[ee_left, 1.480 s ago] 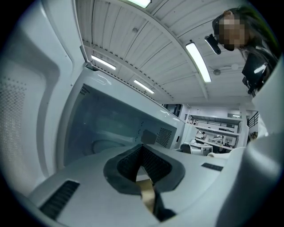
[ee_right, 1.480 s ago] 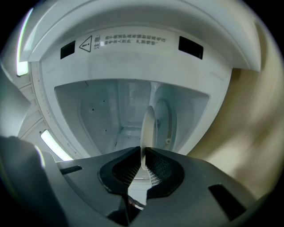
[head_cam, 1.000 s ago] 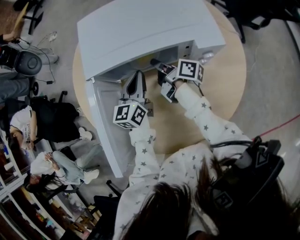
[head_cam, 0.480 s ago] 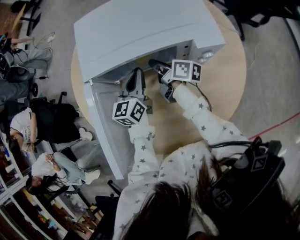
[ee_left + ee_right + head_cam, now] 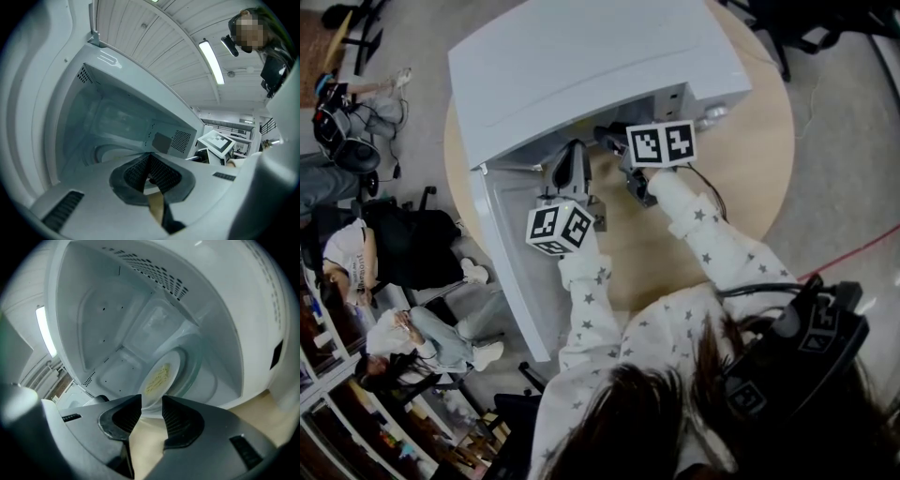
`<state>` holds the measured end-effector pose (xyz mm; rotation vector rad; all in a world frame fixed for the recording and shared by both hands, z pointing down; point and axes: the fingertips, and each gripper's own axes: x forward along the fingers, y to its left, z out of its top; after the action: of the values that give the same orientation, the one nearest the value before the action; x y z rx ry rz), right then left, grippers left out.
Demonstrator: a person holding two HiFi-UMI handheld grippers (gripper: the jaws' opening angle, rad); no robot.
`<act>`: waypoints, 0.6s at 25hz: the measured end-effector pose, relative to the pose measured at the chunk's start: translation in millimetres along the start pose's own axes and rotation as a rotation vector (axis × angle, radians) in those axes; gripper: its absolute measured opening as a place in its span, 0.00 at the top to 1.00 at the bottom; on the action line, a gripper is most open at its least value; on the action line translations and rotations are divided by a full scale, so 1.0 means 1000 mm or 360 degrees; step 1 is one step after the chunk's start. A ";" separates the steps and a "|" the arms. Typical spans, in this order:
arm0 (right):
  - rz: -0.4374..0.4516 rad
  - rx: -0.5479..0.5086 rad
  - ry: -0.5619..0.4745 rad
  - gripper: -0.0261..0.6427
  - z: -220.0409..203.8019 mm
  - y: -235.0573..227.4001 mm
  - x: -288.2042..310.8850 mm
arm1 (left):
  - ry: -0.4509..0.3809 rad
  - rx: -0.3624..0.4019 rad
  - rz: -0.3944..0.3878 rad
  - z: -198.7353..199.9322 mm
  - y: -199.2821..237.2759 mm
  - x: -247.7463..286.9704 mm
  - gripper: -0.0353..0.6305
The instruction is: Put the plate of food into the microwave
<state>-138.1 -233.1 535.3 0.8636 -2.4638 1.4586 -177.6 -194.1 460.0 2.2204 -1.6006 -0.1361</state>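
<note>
Head view: a white box-shaped microwave (image 5: 581,66) stood on a round pale wooden table (image 5: 750,169), its white door (image 5: 511,253) swung open toward the near left. I held both tongs at the mouth of the oven, the left gripper (image 5: 572,167) beside the door hinge and the right gripper (image 5: 609,137) just to its right, reaching into the opening.

Right gripper view: the jaws of my right gripper were opening and stood clearly apart, with a gap between the ribbed black pads (image 5: 176,416). The round white plate (image 5: 171,364), carrying a patch of pale yellow food (image 5: 158,378), lay inside the microwave on the clear glass turntable (image 5: 204,366). The near rim of the plate showed in the gap just beyond the jaw tips, and the pads did not press on it. The white cavity walls, with rows of vent holes along the top, enclosed the plate on all sides but the near one.

Left gripper view: the jaws of my left gripper were closed, pad tips meeting, with nothing held between them. They pointed into the left part of the cavity, and the marker cube (image 5: 215,142) of my right gripper showed at the far right.
</note>
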 end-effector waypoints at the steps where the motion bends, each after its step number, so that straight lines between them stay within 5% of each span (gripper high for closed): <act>1: -0.0014 -0.0029 0.0025 0.78 -0.001 0.000 0.000 | 0.0001 0.0003 -0.0001 0.000 0.000 0.000 0.94; 7: -0.0128 -0.0235 0.0214 0.78 -0.007 -0.003 0.001 | 0.0008 0.0021 -0.0004 -0.001 0.001 -0.002 0.94; 15: -0.0095 -0.0176 0.0240 0.78 -0.016 -0.002 -0.015 | 0.0000 0.0020 0.0011 0.002 -0.005 -0.011 0.94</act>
<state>-127.7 -214.1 538.9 0.7688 -2.3620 1.3034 -177.2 -182.8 454.8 2.2242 -1.6134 -0.1244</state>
